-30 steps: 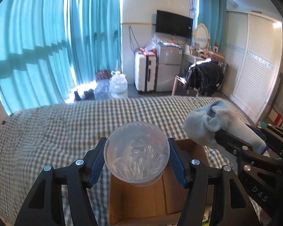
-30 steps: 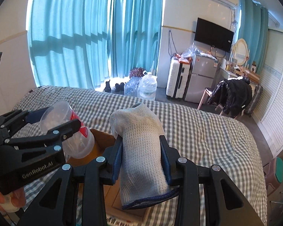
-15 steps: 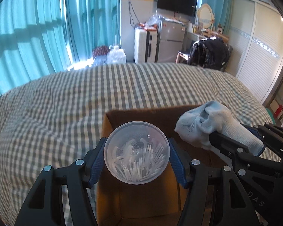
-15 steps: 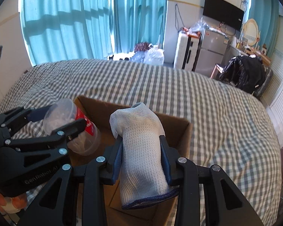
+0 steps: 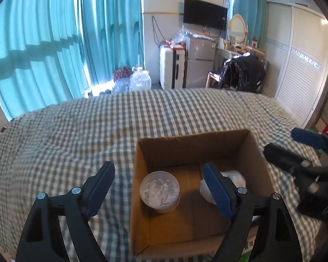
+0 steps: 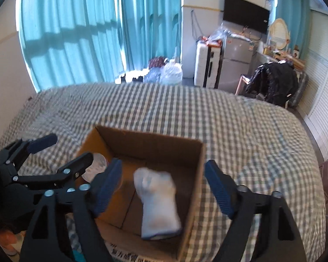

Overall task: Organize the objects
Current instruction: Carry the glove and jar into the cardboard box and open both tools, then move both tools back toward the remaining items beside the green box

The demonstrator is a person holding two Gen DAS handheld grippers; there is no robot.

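Left wrist view: your left gripper (image 5: 158,182) hangs over the near left part of the cardboard box (image 5: 254,152), jaws spread wide and just opened further. The clear plastic tub of cotton swabs (image 5: 160,191) shows between the two blue pads but below them, resting on the box floor against the left wall; neither pad touches it. The left pad sits outside the box over the checked bedspread (image 5: 76,135), the right pad over the box interior. Behind that right pad a bit of the white sock (image 5: 236,178) shows, lying on the box floor toward the right side. Your right gripper (image 5: 295,146) enters at the right edge, beyond the box's right wall.

Right wrist view: your right gripper's jaws also stand spread, freshly opened, with the rolled white sock (image 6: 158,200) between the pads but clear of both. The sock is blurred; it sits inside the box, nearer the right wall, its dark-edged cuff toward the camera. Whether it has settled flat on the floor you cannot tell. The left pad is over the box's middle, the right pad just outside the right wall over the bedspread. The left gripper (image 6: 70,150) shows at the left, open, with the tub's rim partly hidden behind its finger.
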